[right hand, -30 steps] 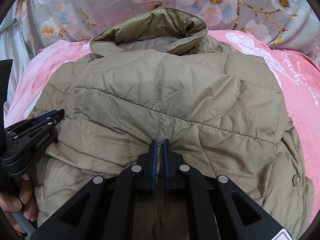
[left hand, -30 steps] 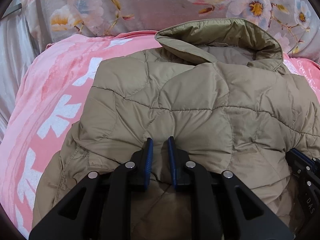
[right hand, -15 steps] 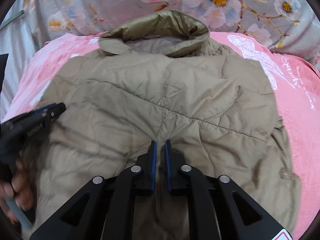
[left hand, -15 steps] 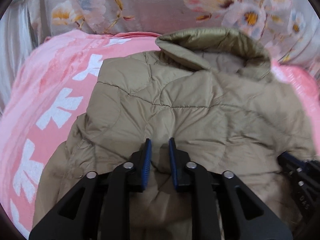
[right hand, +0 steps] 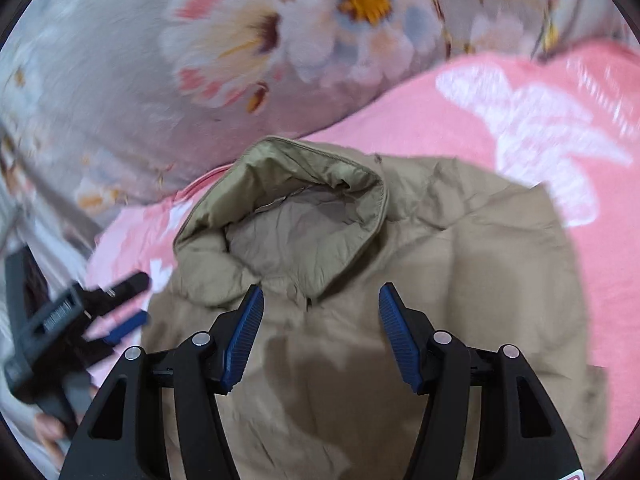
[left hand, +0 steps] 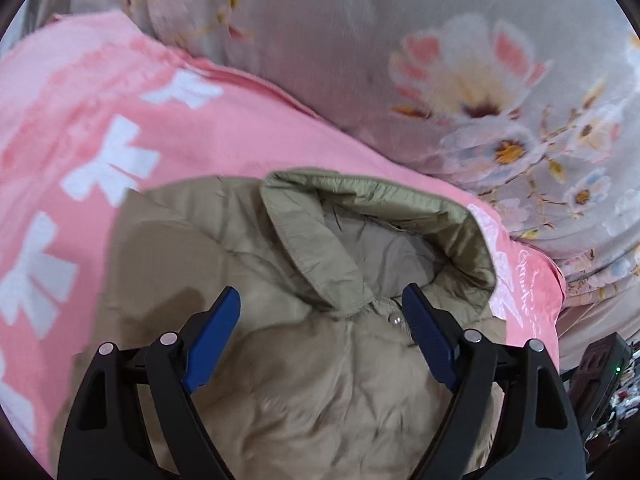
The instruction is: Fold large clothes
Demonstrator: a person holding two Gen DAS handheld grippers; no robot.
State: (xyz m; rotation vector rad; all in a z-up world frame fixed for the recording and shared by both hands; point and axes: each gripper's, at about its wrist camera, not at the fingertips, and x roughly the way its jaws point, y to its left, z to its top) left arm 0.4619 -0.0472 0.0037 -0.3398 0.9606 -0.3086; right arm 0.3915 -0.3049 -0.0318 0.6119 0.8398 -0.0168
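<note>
A tan quilted jacket [left hand: 312, 392] lies folded on a pink blanket [left hand: 120, 128], its collar [left hand: 360, 216] standing up at the far end. My left gripper [left hand: 322, 312] hovers above the jacket just short of the collar. Its jaws are opening wide and hold nothing. In the right wrist view the same jacket [right hand: 460, 280] and collar [right hand: 304, 200] fill the middle. My right gripper [right hand: 322, 308] hangs over the cloth below the collar, jaws opening, nothing pinched between the blue pads [right hand: 244, 336]. The left gripper [right hand: 120, 308] shows blurred at the left edge of that view.
Grey bedding with a flower print [left hand: 460, 92] rises behind the blanket. A dark device with a green light [left hand: 604, 372] sits at the right edge of the left wrist view. A hand [right hand: 48, 432] holds the left tool's handle. The pink blanket [right hand: 520, 128] extends right.
Both grippers let go of the jacket fold and opened wide. Both moved up and forward toward the collar, which now sits much nearer in each view.
</note>
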